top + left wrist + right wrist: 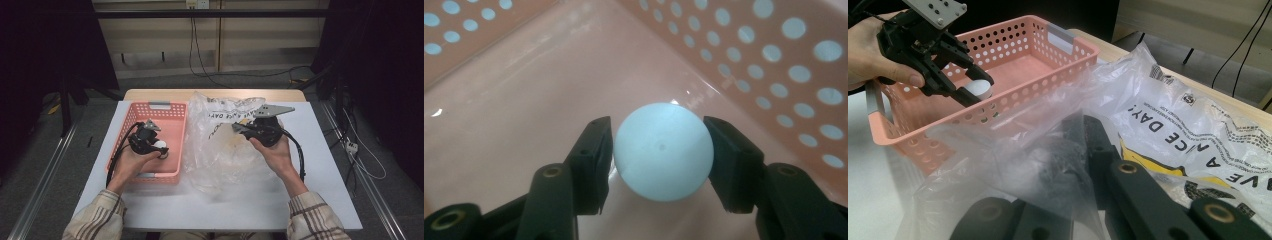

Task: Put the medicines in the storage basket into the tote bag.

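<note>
A: Over the pink perforated plastic basket [172,126], how is the left gripper [161,149] posed?

B: Tilted down into it, jaws half-closed around one pale blue round ball [664,151]; pad contact cannot be confirmed.

A: Right gripper [243,128]?

B: Held level, jaws clamped on one clear printed plastic bag [220,145]. One basket, one ball, one bag.

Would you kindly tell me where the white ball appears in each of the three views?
High view: white ball left of centre, at the left gripper, inside the pink basket.
Left gripper view: centre, between the two black jaws.
Right gripper view: upper left, between that gripper's jaws above the basket floor.
Shared landmark: the perforated pink basket.
</note>
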The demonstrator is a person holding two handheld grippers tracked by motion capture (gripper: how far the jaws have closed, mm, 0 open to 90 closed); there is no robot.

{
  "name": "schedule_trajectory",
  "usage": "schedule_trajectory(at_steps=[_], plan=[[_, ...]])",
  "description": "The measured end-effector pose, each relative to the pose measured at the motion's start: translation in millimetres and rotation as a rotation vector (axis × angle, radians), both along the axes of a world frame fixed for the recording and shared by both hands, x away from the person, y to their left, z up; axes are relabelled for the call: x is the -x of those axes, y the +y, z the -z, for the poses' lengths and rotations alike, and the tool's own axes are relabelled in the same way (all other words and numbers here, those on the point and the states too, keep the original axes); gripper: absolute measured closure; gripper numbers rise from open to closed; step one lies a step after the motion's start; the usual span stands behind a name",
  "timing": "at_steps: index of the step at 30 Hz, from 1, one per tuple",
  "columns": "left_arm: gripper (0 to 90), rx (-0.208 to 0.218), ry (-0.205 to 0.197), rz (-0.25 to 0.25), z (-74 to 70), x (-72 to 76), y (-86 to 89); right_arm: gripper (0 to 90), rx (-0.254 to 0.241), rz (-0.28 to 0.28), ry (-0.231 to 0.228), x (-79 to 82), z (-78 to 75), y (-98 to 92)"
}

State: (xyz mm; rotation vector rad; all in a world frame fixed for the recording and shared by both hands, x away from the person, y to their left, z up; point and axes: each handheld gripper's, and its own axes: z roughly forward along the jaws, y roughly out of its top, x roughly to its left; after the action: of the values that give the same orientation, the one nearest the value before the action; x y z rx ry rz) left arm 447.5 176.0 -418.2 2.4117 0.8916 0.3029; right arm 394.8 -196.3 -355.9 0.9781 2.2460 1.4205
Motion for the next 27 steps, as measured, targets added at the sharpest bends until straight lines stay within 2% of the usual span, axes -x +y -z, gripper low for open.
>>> schedule_trajectory(at_steps=[8,9,11,15,18,25,27], plan=[[50.7,-0.001,-0.001,-0.022,-0.2,-0.6,0.1,90.0,0.000,0.001,0.002,-0.1,0.6,-0.2],[50.8,0.000,-0.014,-0.035,-0.7,-0.3,0.5,90.0,-0.001,0.002,0.003,-0.2,0.5,-0.2],[50.8,0.007,-0.008,-0.025,-1.4,-0.8,1.3,90.0,-0.005,0.003,0.005,-0.3,0.3,-0.4],[50.9,0.025,-0.041,-0.038,-4.9,0.9,1.9,90.0,-0.005,0.001,0.007,-0.3,0.1,-0.2],[50.8,0.056,-0.062,-0.022,-8.6,2.0,3.0,90.0,-0.006,0.002,0.006,-0.7,0.4,-0.6],[50.8,0.080,-0.118,-0.022,-16.8,5.3,1.2,90.0,-0.007,0.001,0.004,-1.0,0.3,-1.1],[50.9,0.102,-0.127,-0.019,-19.1,6.6,1.3,90.0,-0.008,0.003,0.005,-0.9,0.2,-1.4]])
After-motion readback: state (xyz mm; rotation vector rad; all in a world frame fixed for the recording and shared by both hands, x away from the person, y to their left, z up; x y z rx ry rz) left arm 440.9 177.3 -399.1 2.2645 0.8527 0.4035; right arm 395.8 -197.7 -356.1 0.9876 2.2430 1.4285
